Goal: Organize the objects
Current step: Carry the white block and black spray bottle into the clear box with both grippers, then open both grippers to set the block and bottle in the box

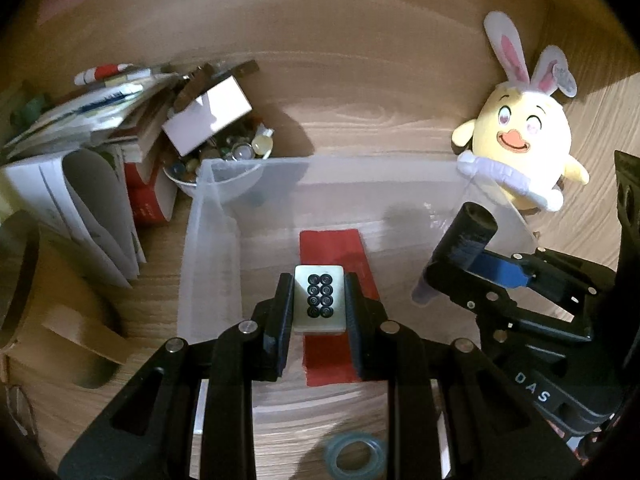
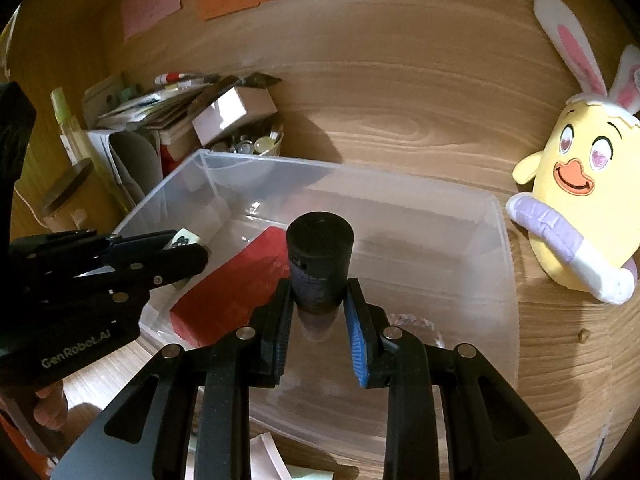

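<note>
Left gripper (image 1: pixel 319 300) pinches tile (image 1: pixel 320 295) by side edges above clear bin (image 1: pixel 208 216): hard, slick, small. Right gripper (image 2: pixel 319 298) clamps black bottle (image 2: pixel 319 264) low on body over bin; rigid, round, may twist.

Mahjong tile (image 1: pixel 319 298) held over the clear bin (image 1: pixel 208 248)
Left gripper (image 1: pixel 319 304) jaws clamp it above the red card (image 1: pixel 336 252) inside the bin.

Both grippers are black linkage frames studded with round silver screws. The right gripper (image 2: pixel 320 312) carries 1 blue ribbed pad; the left gripper (image 1: pixel 318 304) has black pads and white "GenRobot.AI" lettering.
</note>
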{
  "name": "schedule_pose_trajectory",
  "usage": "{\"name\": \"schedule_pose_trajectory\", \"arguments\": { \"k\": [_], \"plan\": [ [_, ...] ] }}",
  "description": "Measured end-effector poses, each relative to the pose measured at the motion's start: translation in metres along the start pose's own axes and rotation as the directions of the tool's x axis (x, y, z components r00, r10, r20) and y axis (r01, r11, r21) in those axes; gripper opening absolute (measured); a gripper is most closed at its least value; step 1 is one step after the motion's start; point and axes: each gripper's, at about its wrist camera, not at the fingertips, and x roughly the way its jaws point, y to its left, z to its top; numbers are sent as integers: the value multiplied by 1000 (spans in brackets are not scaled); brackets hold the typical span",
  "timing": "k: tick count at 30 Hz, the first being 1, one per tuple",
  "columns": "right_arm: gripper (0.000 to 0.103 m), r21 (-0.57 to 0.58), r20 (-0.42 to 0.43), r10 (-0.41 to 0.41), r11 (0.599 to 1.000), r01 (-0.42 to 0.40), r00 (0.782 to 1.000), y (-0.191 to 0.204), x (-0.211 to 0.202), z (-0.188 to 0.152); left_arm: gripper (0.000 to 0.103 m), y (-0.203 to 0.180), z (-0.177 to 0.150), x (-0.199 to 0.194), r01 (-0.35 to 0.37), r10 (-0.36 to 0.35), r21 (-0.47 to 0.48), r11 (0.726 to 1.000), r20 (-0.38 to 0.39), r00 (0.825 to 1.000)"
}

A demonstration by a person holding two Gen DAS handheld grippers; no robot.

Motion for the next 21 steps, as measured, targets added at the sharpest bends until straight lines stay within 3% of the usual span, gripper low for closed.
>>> {"name": "schedule_pose_trajectory", "arguments": {
  "k": [10,13,15,21],
  "plan": [
    [24,2,-30,17,1000,-17,999,-1,4,-2,25,-3,0,8,1,0,23,1000,-22,1000],
    [34,10,-36,18,1000,-18,999,-3,5,-1,29,-3,-1,7,19,-19,17,1000,-31,999],
    [46,17,-29,15,1000,-15,999,-4,2,-1,33,-3,-2,3,34,-33,17,999,-28,999],
    [56,29,2,-15,999,15,1000,-9,-10,2,48,-3,-2,-10,38,-38,13,999,0,999]
  ]
}}
